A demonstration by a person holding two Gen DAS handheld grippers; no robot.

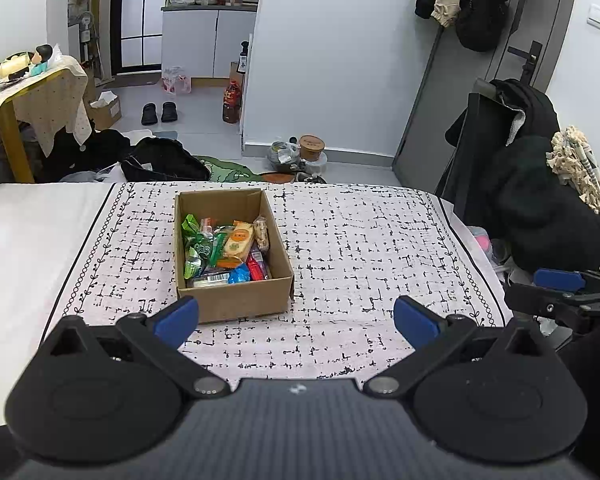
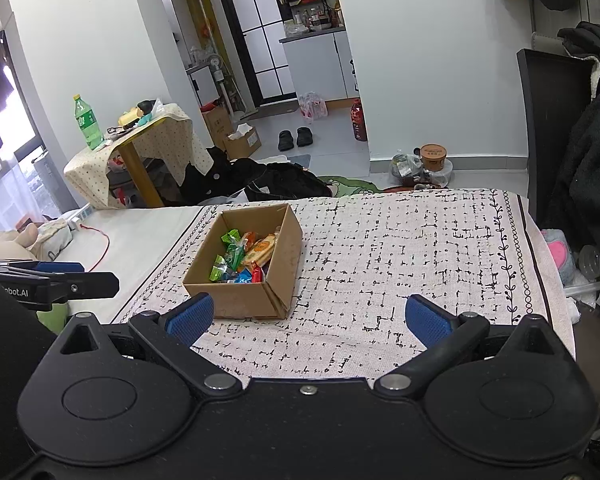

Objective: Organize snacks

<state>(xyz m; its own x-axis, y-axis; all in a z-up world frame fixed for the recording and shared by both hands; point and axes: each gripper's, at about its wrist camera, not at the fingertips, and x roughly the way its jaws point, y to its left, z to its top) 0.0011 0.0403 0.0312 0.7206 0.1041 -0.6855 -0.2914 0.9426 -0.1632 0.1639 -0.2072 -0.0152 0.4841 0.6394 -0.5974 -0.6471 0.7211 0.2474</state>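
An open brown cardboard box [image 1: 233,256] of bright wrapped snacks [image 1: 224,250] sits on the patterned tabletop [image 1: 380,248], nearer the left claw [image 1: 296,316]; both it and the right claw [image 2: 309,318] gape empty.

We see a patterned cloth [image 1: 360,240] spread on the surface. Behind it on the floor are black slippers [image 1: 159,113], a red bottle [image 1: 231,102] near the wall and a brown tub [image 1: 311,147]. A green bottle [image 2: 87,122] stands on the side table [image 2: 140,136].
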